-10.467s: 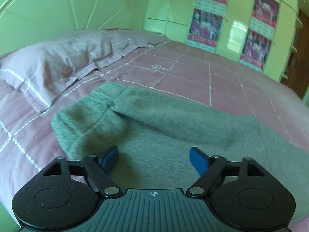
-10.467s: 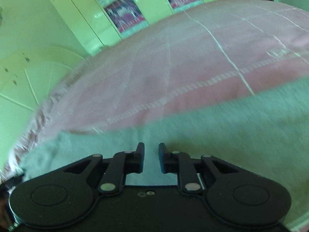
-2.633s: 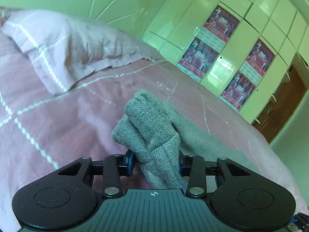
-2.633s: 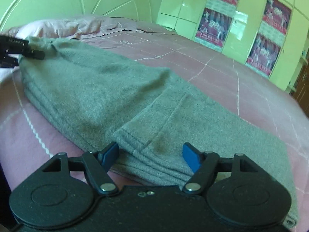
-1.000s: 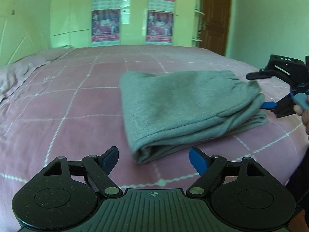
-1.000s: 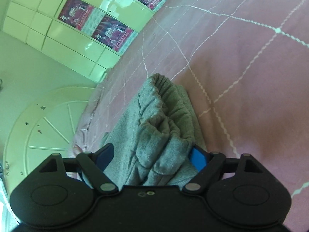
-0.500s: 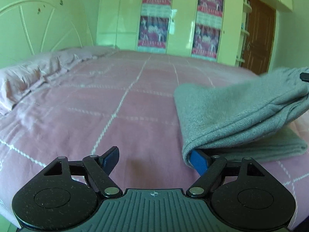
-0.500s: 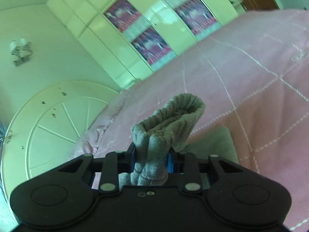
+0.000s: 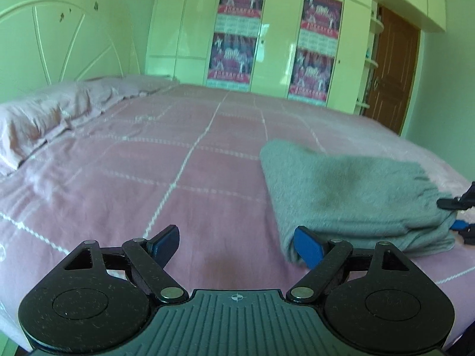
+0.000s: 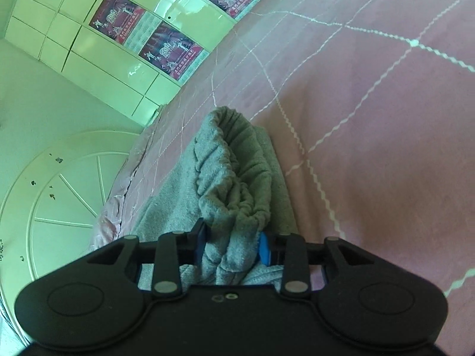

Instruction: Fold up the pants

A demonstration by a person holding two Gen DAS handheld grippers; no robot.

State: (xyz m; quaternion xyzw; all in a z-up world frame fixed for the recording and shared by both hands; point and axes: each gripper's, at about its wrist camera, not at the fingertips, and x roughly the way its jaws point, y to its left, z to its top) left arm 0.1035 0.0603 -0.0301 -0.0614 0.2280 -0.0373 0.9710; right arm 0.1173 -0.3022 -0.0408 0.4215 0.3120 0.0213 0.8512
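Observation:
The grey pants [image 9: 350,195] lie folded into a thick stack on the pink bed, right of centre in the left wrist view. My left gripper [image 9: 237,241] is open and empty, with its right fingertip [image 9: 308,244] touching the stack's near left corner. My right gripper [image 10: 233,241] is shut on the gathered elastic waistband of the pants [image 10: 234,178], at the stack's right end. The right gripper also shows at the far right edge of the left wrist view [image 9: 461,212].
The pink checked bedspread [image 9: 166,178] spreads wide to the left of the pants. A pink pillow [image 9: 44,115] lies at the far left by the white headboard [image 9: 59,50]. Wardrobe doors with posters [image 9: 276,38] and a brown door [image 9: 392,74] stand behind the bed.
The upper layer of the pants, held up half a second ago, has come down flat onto the stack. My right gripper lowered with the waistband. My left gripper stayed open at the corner.

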